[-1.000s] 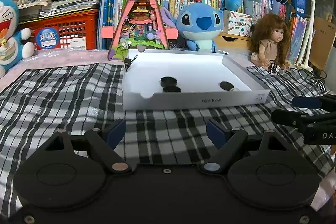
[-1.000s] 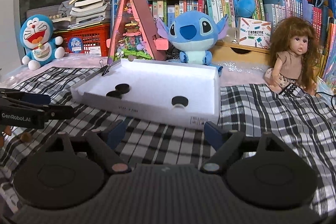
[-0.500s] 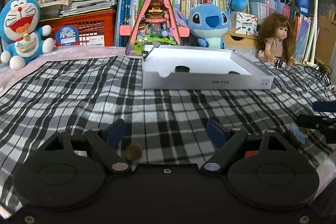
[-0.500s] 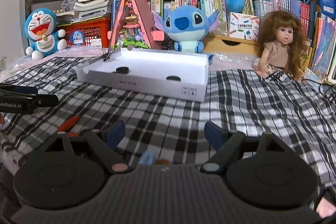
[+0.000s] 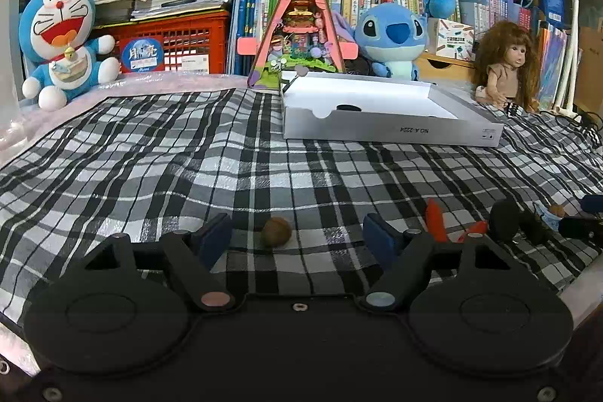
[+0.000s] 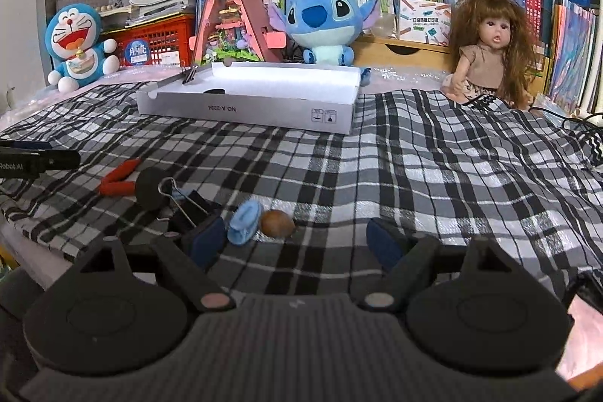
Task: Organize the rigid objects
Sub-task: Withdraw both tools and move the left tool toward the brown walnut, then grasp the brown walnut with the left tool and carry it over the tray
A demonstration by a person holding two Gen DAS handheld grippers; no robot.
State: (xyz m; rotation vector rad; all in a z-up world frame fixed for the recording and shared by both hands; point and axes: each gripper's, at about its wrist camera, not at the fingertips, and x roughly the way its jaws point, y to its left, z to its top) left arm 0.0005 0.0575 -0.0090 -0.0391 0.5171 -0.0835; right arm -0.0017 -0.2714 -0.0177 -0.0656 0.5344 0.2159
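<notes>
Jaws of the left hand-held gripper are closing around a round brown nut, untouched, near the checked bench front edge; right hand-held gripper gapes released.

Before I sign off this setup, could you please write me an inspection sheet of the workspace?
Surface: checked cloth, wrinkled.
Job's things: white box; walnut between left jaws; second walnut, blue piece, binder clip, black disc, red pliers loose.
Clutter: doll.
Grippers: left gripper closing, not touching; right gripper open, empty.
Cables: black cable, far right.
Surroundings: plush toys, books, red baskets.
</notes>
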